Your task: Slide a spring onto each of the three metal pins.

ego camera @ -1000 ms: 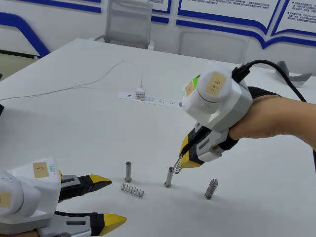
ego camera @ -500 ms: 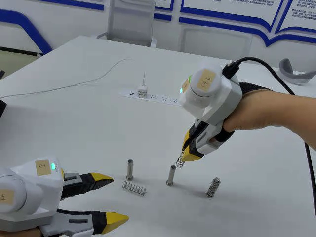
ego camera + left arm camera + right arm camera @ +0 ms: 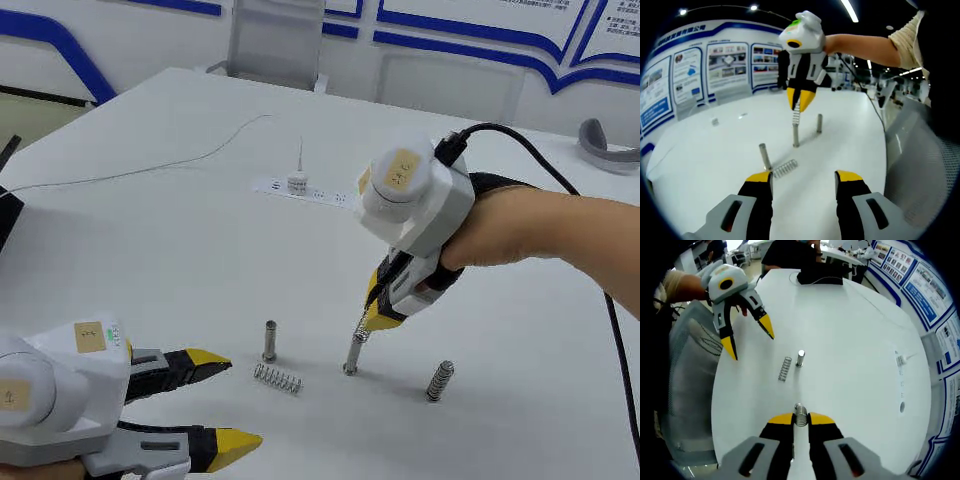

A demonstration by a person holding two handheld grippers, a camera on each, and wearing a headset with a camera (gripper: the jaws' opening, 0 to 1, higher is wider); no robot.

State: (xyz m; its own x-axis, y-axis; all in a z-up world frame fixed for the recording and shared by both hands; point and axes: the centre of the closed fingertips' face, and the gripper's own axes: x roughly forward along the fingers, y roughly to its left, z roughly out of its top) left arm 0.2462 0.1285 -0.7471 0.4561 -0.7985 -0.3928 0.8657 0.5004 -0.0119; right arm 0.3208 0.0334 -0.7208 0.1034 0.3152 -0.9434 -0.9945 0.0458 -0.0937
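Our right hand-held gripper point(image 3: 373, 321) pinches a small coiled steel spring point(image 3: 361, 329) at the top of the middle silver metal pin point(image 3: 352, 356); our left hand-held gripper point(image 3: 240, 400) hangs wide, empty. If we tilt, the coil may catch the pin's rim and pop free.

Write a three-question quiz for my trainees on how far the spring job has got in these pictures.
1. True or false: the left gripper stands open and holds nothing.
2. Multiple choice: where is the loose spring? A) lying on the table beside the bare pin; B) on the power strip; C) standing upright on a pin.
3. Fill in: the right gripper holds a spring at the top of the ____ pin of the three.

Key: 1 true; 2 A; 3 middle, that is the middle pin.
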